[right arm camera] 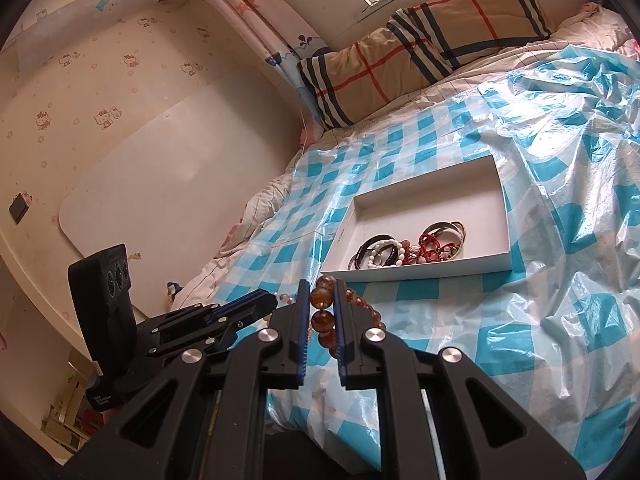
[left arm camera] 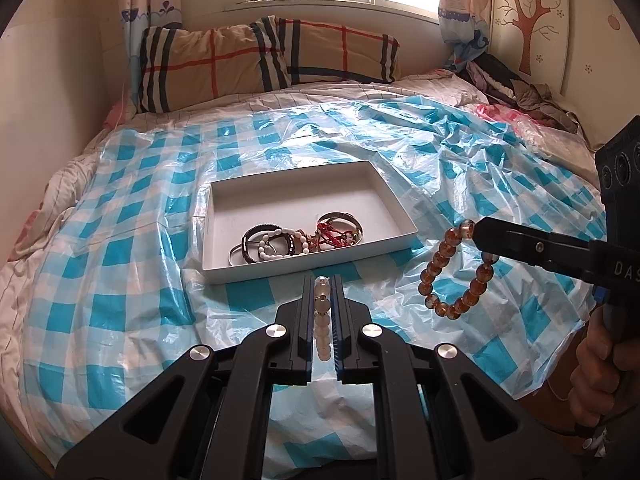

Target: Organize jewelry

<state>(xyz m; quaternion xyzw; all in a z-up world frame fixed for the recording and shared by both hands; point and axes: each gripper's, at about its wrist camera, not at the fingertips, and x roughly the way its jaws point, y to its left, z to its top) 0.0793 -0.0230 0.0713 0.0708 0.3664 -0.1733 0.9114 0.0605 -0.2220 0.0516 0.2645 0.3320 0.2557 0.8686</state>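
Observation:
A shallow white box (left arm camera: pixel 224 236) (right arm camera: pixel 498 204) lies on the bed and holds several bracelets and bangles (left arm camera: pixel 296 238) (right arm camera: pixel 408 248) along its near side. My left gripper (left arm camera: pixel 322 282) is shut on a pale pink bead bracelet (left arm camera: pixel 322 320), just short of the box's near wall. My right gripper (right arm camera: pixel 322 284) is shut on an amber bead bracelet (right arm camera: pixel 322 322), which hangs as a loop (left arm camera: pixel 456 268) to the right of the box. In the right wrist view the left gripper (right arm camera: pixel 268 302) shows at lower left with pale beads (right arm camera: pixel 285 299) at its tip.
A blue-and-white checked plastic sheet (left arm camera: pixel 120 260) (right arm camera: pixel 560 280) covers the bed. Plaid pillows (left arm camera: pixel 264 56) (right arm camera: pixel 432 52) lie at the head under a window. Crumpled clothes (left arm camera: pixel 516 88) pile up at the far right. A wall (right arm camera: pixel 120 120) runs along the bed's left side. A hand (left arm camera: pixel 600 376) grips the right tool.

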